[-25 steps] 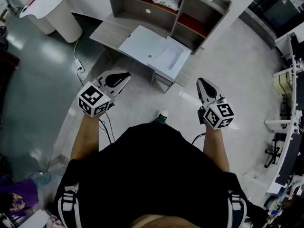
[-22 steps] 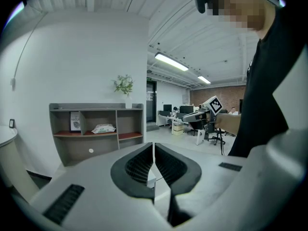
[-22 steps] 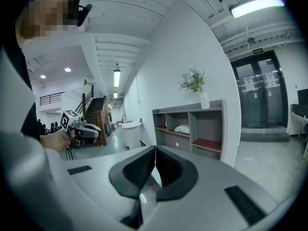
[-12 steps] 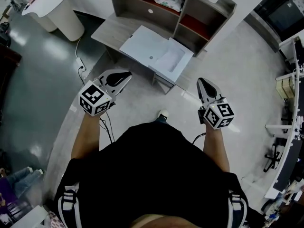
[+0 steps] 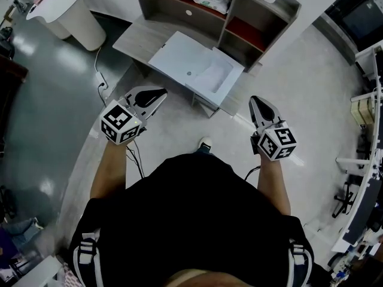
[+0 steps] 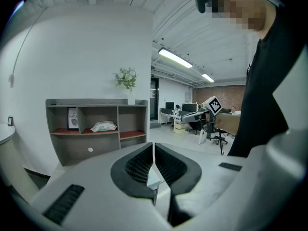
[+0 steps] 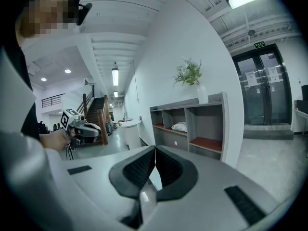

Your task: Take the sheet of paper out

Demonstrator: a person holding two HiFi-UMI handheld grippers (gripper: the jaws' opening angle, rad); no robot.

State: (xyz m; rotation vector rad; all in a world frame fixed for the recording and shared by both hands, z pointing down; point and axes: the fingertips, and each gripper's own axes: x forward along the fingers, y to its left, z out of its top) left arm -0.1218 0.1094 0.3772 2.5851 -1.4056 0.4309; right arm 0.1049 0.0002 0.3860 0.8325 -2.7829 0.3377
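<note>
Two tongs, left gripper (image 5: pixel 160 92) and right gripper (image 5: pixel 254 101), pressed together, empty; we carry them low since sheet of paper (image 5: pixel 213 75), 12 o'clock, not yet within reach

Looks like an open-plan office: desks with monitors (image 6: pixel 171 110), a swivel chair (image 6: pixel 220 136), ceiling strip lights (image 6: pixel 175 58), a grey shelf unit (image 5: pixel 224 8), glass doors (image 7: pixel 262 88).

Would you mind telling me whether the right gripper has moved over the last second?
No, not noticeably: the right gripper, jaws shut, keeps the same gap from the near edge of the desk.
</note>
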